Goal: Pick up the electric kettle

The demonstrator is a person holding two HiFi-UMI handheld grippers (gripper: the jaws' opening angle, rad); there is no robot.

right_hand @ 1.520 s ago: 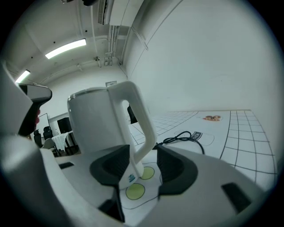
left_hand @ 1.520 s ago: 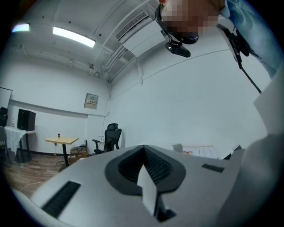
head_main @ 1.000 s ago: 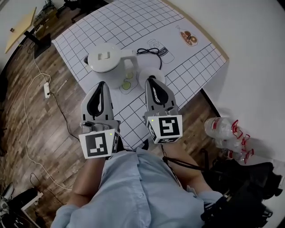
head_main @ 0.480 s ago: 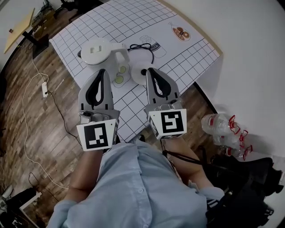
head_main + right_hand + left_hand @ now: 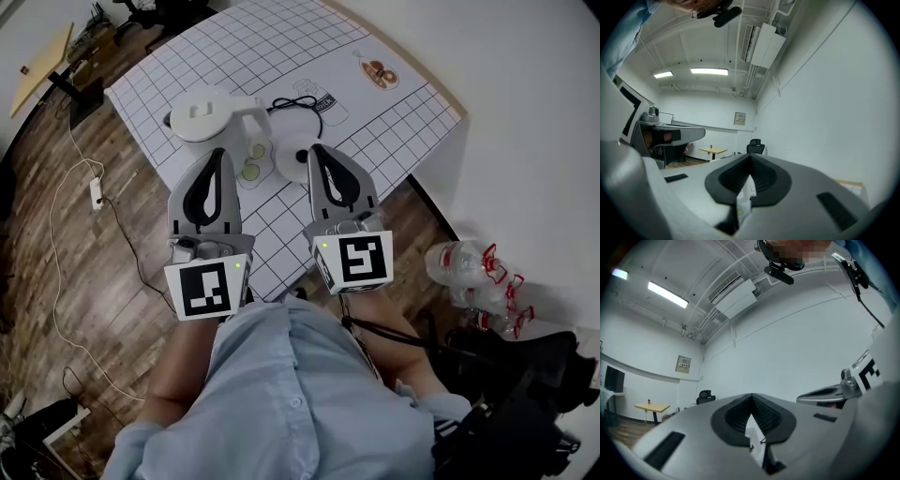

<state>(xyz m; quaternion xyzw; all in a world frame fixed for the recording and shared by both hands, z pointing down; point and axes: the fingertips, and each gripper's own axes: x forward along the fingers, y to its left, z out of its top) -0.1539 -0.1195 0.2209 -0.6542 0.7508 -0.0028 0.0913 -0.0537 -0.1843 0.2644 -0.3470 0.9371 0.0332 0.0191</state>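
Electric kettle [image 5: 208,114]: white, upright, lid down, handle turned toward the right of the head view. It stands on the gridded mat [image 5: 234,47], in the mat's near left part, and off its round white base [image 5: 289,161]. The base lies just beside it on the right. A black cord [image 5: 298,101] loops on the mat behind the base. Green slices are printed on the mat between kettle and base. Further back are a printed bottle outline and a printed plate of food. The mat covers the surface [image 5: 441,94].

My left claw [image 5: 218,153]: clenched, pads meeting at the tip, nothing between them. In the head view its tip lies just on the near side of the kettle; I cannot tell whether they touch.

My right claw [image 5: 317,150]: clenched as well, and empty. Its tip overlaps the near edge of the base in the head view. A strip of the mat shows through the gap under its pads in its own view.

Both claws lie side by side, slightly apart, marker cubes toward my light blue shirt [image 5: 281,394]. Each claw's own view looks along its jaws at a white wall and ceiling lights.

Around the surface is a wooden floor [image 5: 56,281]. A white power strip [image 5: 97,192] with its cable lies on it at left. Clear plastic bottles [image 5: 469,277] and a black bag [image 5: 525,394] are at right.
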